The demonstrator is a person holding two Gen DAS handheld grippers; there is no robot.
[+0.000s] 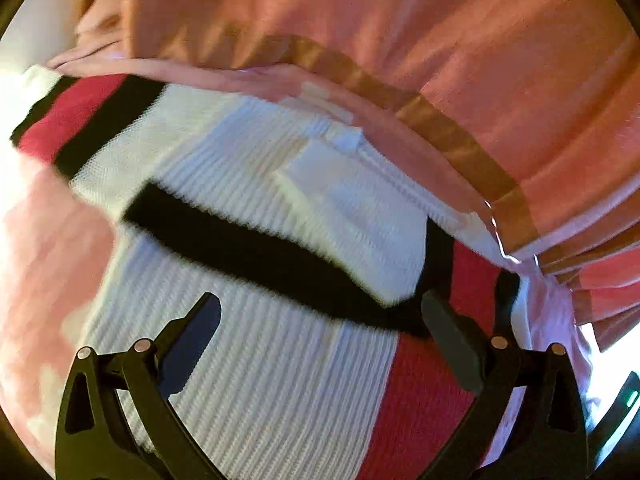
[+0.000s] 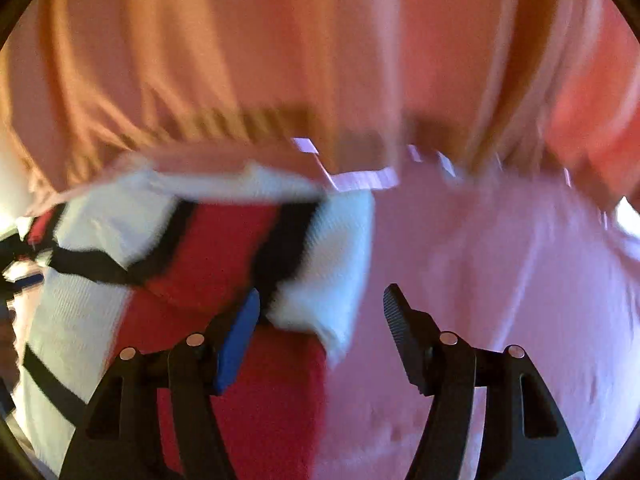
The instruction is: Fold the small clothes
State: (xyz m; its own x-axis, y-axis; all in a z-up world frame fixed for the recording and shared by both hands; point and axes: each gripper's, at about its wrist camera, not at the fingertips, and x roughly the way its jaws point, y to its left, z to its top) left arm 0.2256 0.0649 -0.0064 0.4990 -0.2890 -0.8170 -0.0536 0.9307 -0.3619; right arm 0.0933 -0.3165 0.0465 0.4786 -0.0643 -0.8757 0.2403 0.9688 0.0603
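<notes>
both grippers open over the knit

your left gripper [image 1: 320, 340] stood wide open, empty, above the striped knit garment [image 1: 256, 380] at lower centre, likely lined up for a fold grip. your right gripper [image 2: 320, 328] gaped too, holding nothing, at the garment's white corner. the pink cloth [image 2: 480, 280] underneath blurred; the garment's edges ran off frame.

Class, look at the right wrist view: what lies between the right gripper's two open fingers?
In the right wrist view, the knitted garment's white corner and pink cloth lie between the right gripper fingers.
</notes>
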